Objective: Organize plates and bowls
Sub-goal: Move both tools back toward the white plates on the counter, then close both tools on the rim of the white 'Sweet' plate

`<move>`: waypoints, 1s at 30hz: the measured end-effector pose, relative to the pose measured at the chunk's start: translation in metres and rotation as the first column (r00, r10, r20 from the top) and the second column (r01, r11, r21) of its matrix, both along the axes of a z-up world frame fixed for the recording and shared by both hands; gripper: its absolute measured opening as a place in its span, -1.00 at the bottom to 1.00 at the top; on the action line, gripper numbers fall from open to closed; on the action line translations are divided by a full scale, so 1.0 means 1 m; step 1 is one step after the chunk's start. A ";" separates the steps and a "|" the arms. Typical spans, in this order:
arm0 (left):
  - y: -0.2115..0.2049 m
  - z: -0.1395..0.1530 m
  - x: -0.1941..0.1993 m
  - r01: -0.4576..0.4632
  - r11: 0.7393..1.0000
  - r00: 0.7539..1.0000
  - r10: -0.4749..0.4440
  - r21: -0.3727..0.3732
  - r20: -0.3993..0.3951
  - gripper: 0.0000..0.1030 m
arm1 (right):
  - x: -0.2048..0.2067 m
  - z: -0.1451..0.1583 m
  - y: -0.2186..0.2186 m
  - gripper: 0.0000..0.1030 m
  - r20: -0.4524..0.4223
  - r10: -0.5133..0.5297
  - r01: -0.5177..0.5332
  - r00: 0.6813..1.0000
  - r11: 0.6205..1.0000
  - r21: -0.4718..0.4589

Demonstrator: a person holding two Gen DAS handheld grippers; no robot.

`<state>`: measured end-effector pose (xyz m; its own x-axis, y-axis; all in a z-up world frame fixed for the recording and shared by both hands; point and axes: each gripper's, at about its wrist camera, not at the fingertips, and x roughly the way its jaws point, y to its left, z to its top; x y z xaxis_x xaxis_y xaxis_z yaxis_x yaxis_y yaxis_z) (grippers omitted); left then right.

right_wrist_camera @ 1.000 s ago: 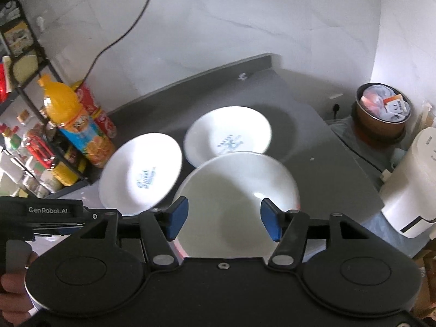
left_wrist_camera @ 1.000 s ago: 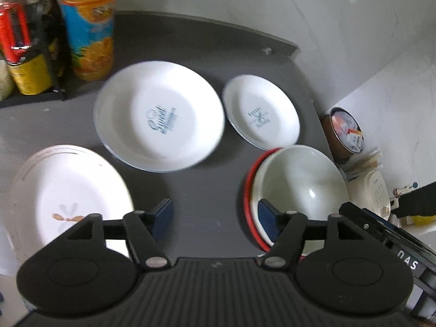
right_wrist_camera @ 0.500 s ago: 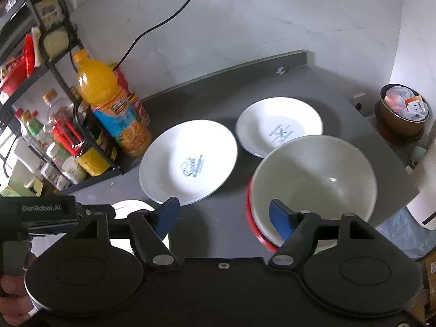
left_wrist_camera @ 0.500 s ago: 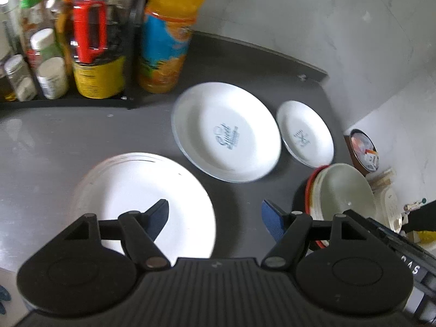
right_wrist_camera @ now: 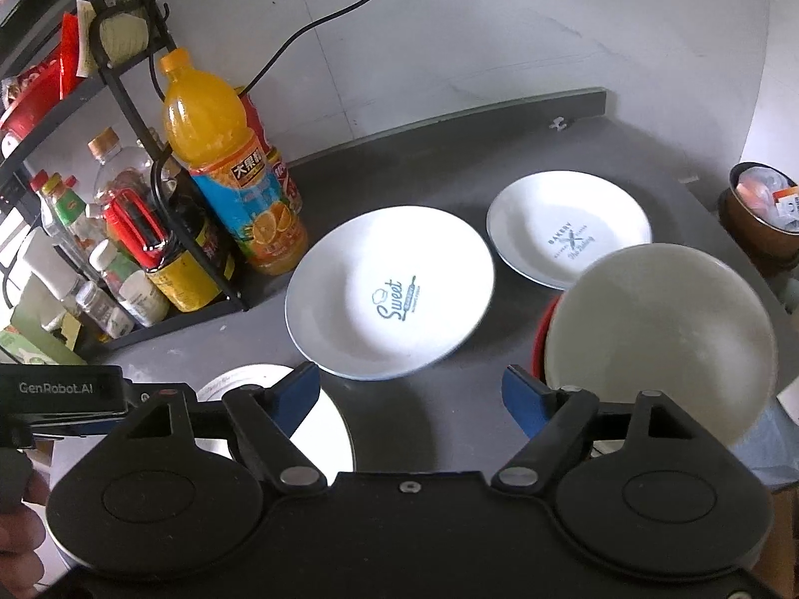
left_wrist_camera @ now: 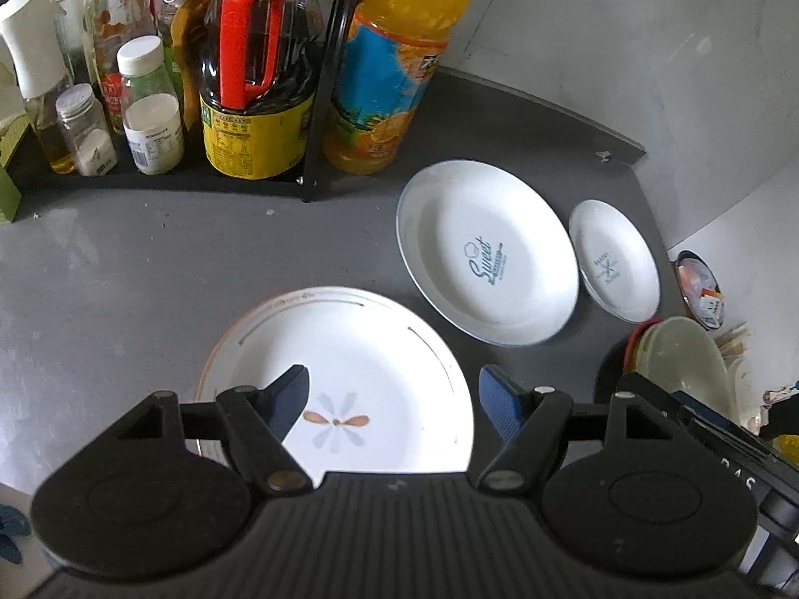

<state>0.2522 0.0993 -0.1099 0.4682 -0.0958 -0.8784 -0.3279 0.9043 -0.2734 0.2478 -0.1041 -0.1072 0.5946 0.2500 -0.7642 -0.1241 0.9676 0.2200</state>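
Left gripper [left_wrist_camera: 392, 399]: jaws spread, holding nothing, above the flower plate [left_wrist_camera: 349, 374] at lower centre of the left wrist view. Right gripper [right_wrist_camera: 412, 394]: jaws spread, holding nothing, above bare table [right_wrist_camera: 439, 399]. Cream bowl [right_wrist_camera: 659, 344] sits in a red bowl [right_wrist_camera: 542, 329] at right. Farther: "Sweet" plate [right_wrist_camera: 389, 294], then small plate [right_wrist_camera: 569, 227] upper right. Orange bottle [right_wrist_camera: 224, 164] stands upper left.

Hidden and cut-off parts

The gripper body hides the flower plate's [left_wrist_camera: 349, 364] near edge; the red bowl [right_wrist_camera: 542, 339] shows only a sliver under the pale bowl [right_wrist_camera: 659, 339]; rack bottle labels [left_wrist_camera: 150, 135] are too small to read.
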 end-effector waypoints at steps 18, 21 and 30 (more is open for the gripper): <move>0.004 -0.042 0.073 -0.048 0.999 0.999 0.048 -0.008 0.025 0.22 | 0.071 -0.050 0.014 -0.04 -0.022 -0.046 0.045 0.999 0.999 -0.025; 0.006 -0.054 0.086 -0.059 0.998 0.998 0.059 -0.035 0.014 0.11 | 0.088 -0.059 0.019 -0.17 -0.063 -0.058 0.054 0.996 0.997 -0.053; 0.014 -0.086 0.121 -0.091 0.995 0.995 0.088 -0.049 -0.043 -0.16 | 0.130 -0.078 0.024 -0.20 -0.149 -0.127 0.107 0.981 0.985 -0.134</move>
